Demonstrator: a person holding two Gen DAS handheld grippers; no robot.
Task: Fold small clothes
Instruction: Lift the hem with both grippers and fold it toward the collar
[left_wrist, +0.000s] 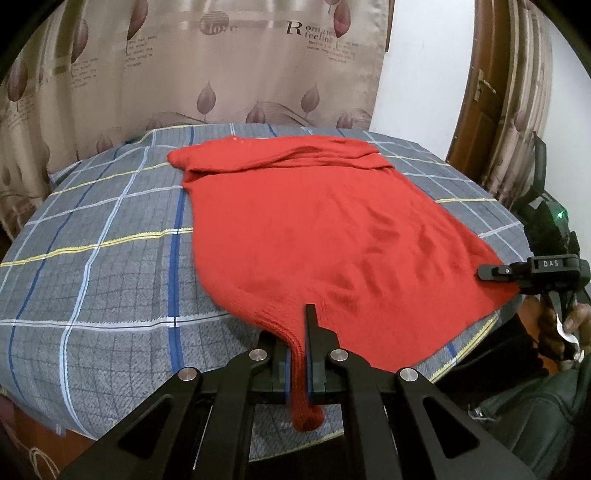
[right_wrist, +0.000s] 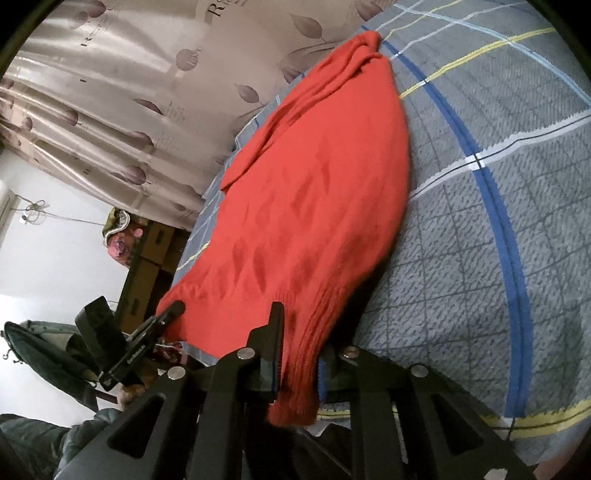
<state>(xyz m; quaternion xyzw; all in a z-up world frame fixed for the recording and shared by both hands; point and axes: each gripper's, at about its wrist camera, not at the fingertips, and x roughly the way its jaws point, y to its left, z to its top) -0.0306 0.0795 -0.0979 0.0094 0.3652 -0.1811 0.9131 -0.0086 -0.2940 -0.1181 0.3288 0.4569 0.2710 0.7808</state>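
Left wrist | both grippers (left_wrist: 299, 354) (right_wrist: 295, 354) pinch red sweater (left_wrist: 314, 221) hem at bed (left_wrist: 92, 277) edge.

My left wrist camera sat low at the near hem of the red sweater (left_wrist: 317, 229), facing across it toward the curtain (left_wrist: 207, 74). My right one looked along the sweater's length from its other near corner — rolled sideways, very close. Both shared the sweater.

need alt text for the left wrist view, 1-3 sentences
The left gripper has its jaws shut on the near hem of a red knit sweater spread flat on a grey plaid bedcover. At the right edge, the right gripper meets the hem's other corner. Beige leaf-print curtains hang behind.
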